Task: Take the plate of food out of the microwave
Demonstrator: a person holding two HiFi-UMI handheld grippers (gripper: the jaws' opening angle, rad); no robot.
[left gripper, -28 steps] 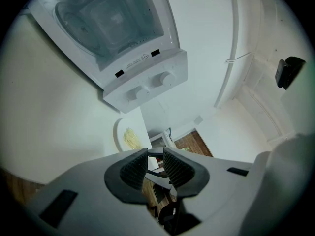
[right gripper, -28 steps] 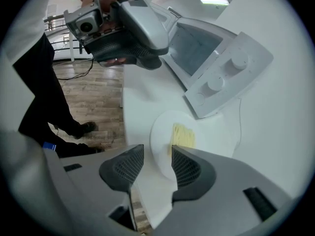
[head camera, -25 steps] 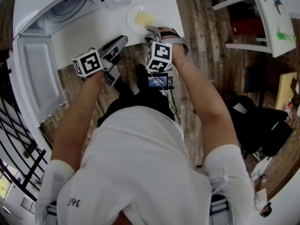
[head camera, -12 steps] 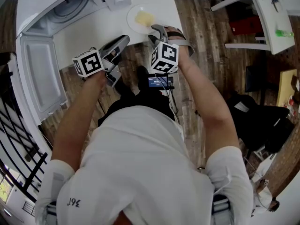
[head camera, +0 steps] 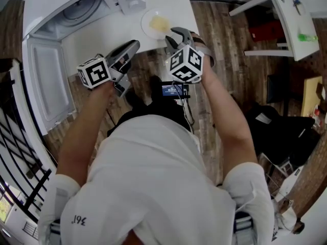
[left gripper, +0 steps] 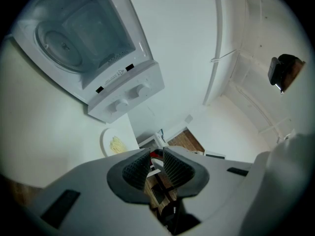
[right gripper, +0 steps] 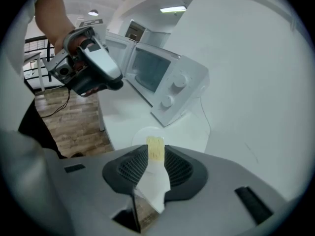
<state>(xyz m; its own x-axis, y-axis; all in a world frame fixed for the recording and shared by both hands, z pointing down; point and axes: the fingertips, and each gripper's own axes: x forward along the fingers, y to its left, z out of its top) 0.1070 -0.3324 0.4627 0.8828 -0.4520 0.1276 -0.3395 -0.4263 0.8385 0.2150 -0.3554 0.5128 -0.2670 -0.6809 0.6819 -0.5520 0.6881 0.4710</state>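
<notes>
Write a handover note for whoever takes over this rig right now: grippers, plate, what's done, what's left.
Left gripper: open, empty, in the air by the counter's edge.
Right gripper: open, its jaws have just been closing a little with nothing gripped; it hovers above the plate's near rim.
Plate with food: on the counter beside the microwave.
Microwave door: open; nothing inside but the turntable.
Done: plate is out and set down.
Left: probably nothing, except perhaps shutting the door.
</notes>
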